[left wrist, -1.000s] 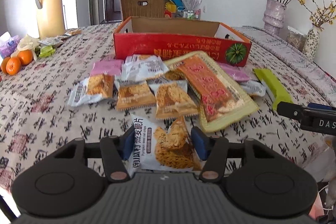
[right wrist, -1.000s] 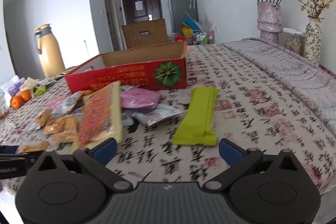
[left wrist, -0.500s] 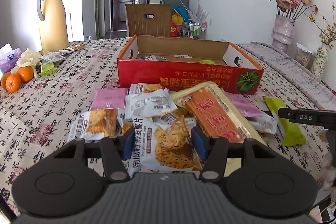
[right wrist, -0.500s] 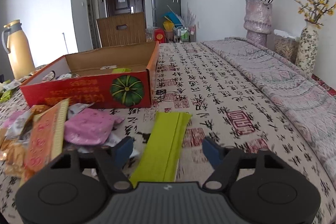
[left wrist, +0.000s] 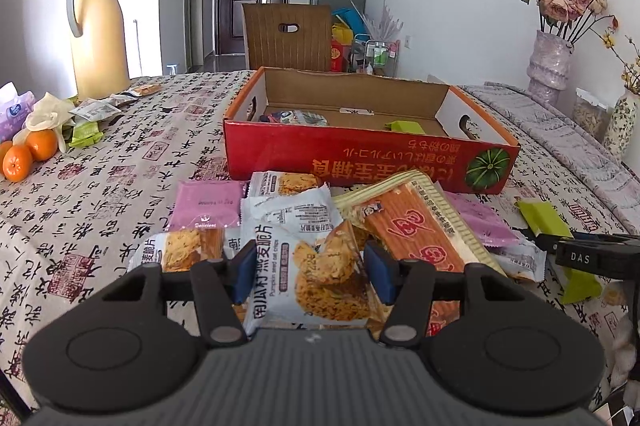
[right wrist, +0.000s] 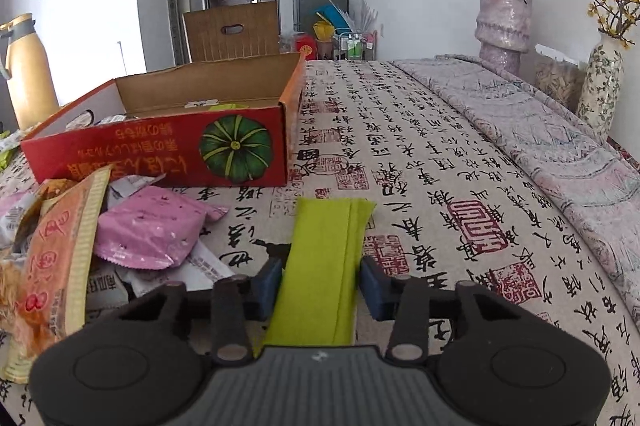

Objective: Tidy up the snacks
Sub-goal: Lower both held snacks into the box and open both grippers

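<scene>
Calligraphy-cloth bench (right wrist: 440,154): left tool (left wrist: 311,268) clamped on pumpkin-crisp packet (left wrist: 308,282); right tool (right wrist: 316,288), jaws just closing, straddles green bar (right wrist: 324,258) (contact unclear).

Lime-green packet (right wrist: 320,266) between blue pads (right wrist: 267,284), red box (right wrist: 160,154) with green pumpkin ahead-left, calligraphy-printed tablecloth (right wrist: 440,186)
</scene>
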A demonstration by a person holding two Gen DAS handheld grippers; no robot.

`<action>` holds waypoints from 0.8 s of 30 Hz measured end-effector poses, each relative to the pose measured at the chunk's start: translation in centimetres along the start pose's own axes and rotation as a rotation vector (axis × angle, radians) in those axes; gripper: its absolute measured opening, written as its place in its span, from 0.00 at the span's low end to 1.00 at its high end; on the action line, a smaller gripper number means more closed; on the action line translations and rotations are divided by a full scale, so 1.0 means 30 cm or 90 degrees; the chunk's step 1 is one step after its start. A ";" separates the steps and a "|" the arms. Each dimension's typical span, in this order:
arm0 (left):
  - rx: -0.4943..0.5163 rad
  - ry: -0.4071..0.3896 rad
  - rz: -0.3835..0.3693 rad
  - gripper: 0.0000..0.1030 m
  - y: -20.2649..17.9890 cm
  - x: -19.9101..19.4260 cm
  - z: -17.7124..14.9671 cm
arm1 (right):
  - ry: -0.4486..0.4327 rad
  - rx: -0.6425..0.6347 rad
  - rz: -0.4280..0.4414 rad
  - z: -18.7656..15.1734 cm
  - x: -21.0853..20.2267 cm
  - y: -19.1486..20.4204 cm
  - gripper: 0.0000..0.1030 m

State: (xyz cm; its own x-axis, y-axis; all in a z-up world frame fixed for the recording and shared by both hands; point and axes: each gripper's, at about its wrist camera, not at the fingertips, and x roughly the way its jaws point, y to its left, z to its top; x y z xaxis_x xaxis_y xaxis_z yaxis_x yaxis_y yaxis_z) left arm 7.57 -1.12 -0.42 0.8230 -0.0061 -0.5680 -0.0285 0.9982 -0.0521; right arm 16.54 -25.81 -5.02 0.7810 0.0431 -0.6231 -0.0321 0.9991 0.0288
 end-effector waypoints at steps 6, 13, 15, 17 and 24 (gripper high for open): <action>-0.003 -0.009 -0.001 0.55 0.012 -0.002 0.015 | -0.008 0.003 0.005 0.003 -0.010 -0.007 0.33; -0.005 -0.025 0.003 0.56 0.024 -0.015 0.043 | -0.037 0.020 0.011 0.011 -0.049 -0.021 0.32; -0.005 -0.032 0.003 0.56 0.025 -0.021 0.054 | -0.047 0.022 0.013 0.021 -0.065 -0.021 0.32; -0.004 -0.039 0.003 0.56 0.025 -0.025 0.068 | -0.058 0.023 0.016 0.030 -0.081 -0.020 0.32; -0.008 -0.058 0.000 0.55 0.022 -0.026 0.140 | -0.106 0.023 0.039 0.087 -0.141 0.000 0.32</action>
State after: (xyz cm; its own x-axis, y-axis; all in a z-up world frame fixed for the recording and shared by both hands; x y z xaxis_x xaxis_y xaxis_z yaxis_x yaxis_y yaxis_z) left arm 9.28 -0.20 3.44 0.8711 0.0005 -0.4912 -0.0360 0.9974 -0.0628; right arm 14.86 -25.99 -0.34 0.8710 0.0999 -0.4810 -0.0629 0.9937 0.0925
